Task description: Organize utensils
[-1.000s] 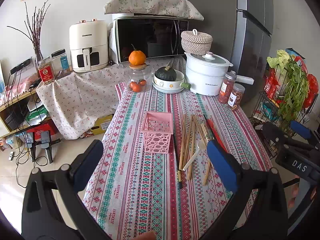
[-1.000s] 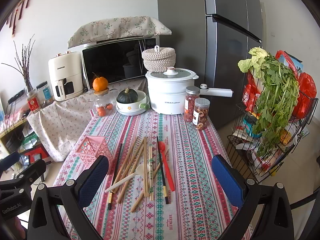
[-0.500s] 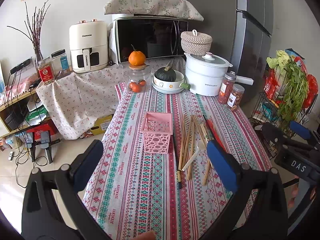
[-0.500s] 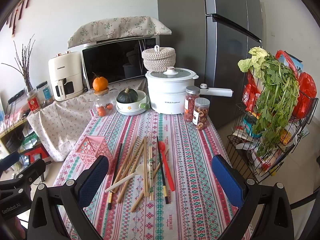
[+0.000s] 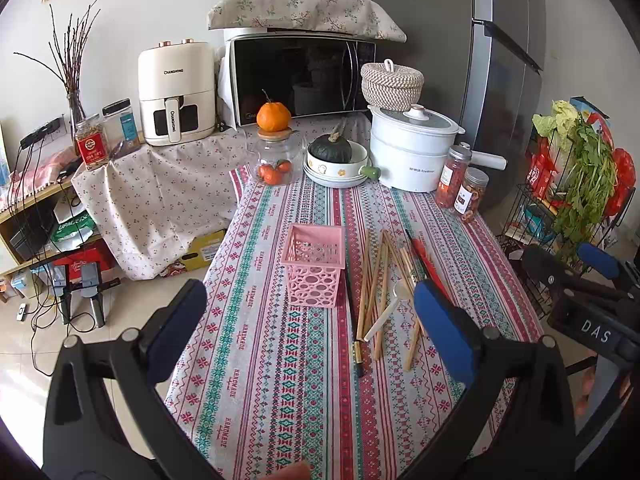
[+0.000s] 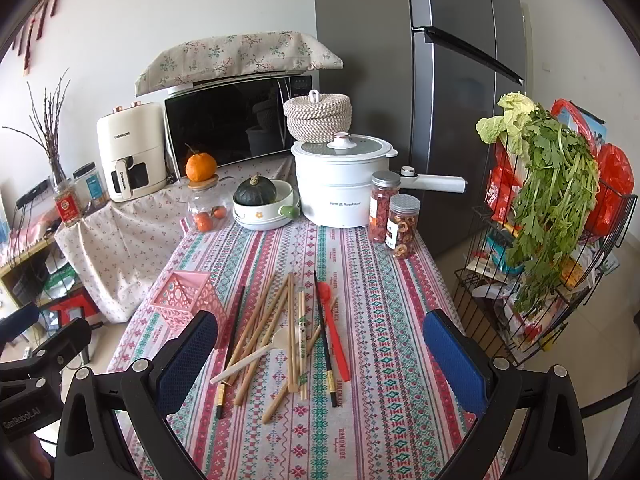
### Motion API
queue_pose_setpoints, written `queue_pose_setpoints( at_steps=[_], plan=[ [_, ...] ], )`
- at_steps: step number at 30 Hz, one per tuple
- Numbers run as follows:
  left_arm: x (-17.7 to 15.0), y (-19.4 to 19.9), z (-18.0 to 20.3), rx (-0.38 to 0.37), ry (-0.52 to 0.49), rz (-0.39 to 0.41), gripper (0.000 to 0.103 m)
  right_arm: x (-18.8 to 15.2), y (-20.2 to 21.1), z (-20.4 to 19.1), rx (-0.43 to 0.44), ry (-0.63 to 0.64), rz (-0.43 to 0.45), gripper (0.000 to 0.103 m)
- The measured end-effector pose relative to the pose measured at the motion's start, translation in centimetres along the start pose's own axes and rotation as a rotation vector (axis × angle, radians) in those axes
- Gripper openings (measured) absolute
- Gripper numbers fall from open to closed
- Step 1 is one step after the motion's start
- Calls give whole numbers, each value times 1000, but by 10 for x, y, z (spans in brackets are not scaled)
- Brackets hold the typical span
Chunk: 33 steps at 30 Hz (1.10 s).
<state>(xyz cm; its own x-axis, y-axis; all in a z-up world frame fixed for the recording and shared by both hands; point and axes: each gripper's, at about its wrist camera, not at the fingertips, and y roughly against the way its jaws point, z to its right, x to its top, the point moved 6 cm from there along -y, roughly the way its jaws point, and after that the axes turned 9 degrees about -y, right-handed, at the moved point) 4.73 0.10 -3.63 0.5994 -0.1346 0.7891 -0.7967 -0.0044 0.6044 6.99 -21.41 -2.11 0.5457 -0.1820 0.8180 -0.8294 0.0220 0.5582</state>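
Observation:
A pink perforated basket (image 5: 315, 266) stands empty on the striped tablecloth (image 5: 280, 360); it also shows in the right wrist view (image 6: 186, 300). Right of it lies a loose pile of wooden chopsticks (image 6: 264, 320), black chopsticks (image 6: 325, 344), a white spoon (image 6: 256, 354) and a red spoon (image 6: 334, 328); the pile also shows in the left wrist view (image 5: 380, 292). My left gripper (image 5: 320, 328) is open and empty, above the near table edge. My right gripper (image 6: 320, 360) is open and empty, above the pile's near side.
At the table's far end stand a white pot (image 6: 340, 178), two snack jars (image 6: 394, 216), a bowl with a squash (image 6: 262, 200) and a glass jar with an orange (image 6: 204, 196). A wire rack with greens (image 6: 548, 216) stands right of the table.

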Motion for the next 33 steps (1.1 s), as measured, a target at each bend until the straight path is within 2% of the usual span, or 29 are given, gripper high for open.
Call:
queue_pose_setpoints(
  at_steps=[33],
  plan=[
    [1, 0, -1, 1, 0, -1, 103, -1, -2, 1, 1, -1, -4, 103]
  ],
)
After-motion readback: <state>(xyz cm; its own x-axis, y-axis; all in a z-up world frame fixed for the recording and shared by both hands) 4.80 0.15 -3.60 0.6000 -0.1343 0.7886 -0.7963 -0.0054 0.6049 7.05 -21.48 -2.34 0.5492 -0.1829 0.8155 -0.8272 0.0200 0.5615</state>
